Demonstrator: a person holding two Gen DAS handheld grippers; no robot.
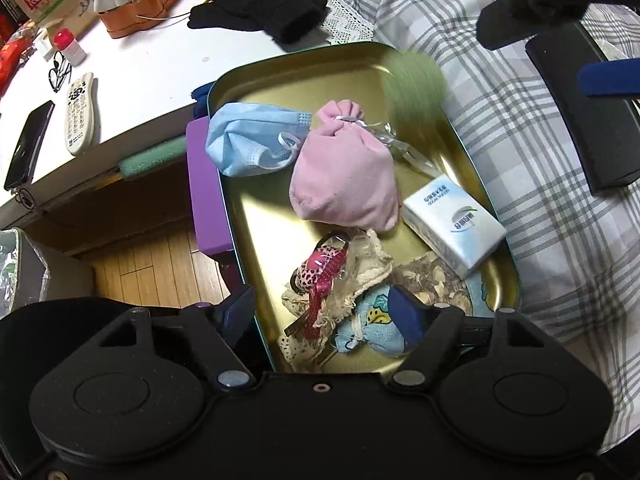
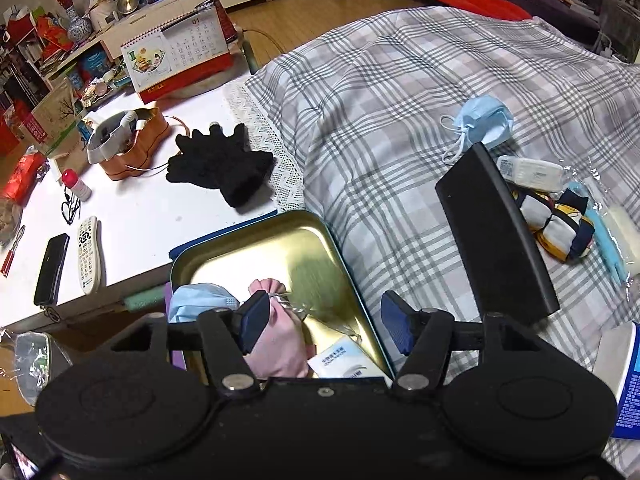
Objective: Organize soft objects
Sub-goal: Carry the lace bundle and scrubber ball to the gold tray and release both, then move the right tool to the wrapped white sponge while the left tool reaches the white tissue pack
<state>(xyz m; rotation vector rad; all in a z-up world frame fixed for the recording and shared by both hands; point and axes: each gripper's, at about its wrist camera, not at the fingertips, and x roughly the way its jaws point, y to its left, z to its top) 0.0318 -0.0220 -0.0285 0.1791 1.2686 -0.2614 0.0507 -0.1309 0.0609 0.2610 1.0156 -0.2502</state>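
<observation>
A gold tin tray point(image 1: 256, 216) lies on the plaid bedspread and holds a blue face mask point(image 1: 248, 140), a pink drawstring pouch point(image 1: 340, 176), a tissue pack point(image 1: 452, 224), a pink hair clip point(image 1: 320, 276) on a lace sachet, and a small blue printed pouch point(image 1: 372, 332). My left gripper point(image 1: 324, 312) is open and empty, low over the tray's near end. My right gripper point(image 2: 326, 322) is open and empty above the tray point(image 2: 256, 248), over the pink pouch point(image 2: 280, 344). Another blue mask point(image 2: 480, 124) and a patterned scarf point(image 2: 556, 220) lie on the bed.
A black case point(image 2: 496, 236) lies on the bed right of the tray. Black gloves point(image 2: 224, 164), a remote point(image 2: 88, 256), a phone point(image 2: 50, 276), an orange tin point(image 2: 132, 148) and a calendar point(image 2: 180, 52) sit on the white table to the left.
</observation>
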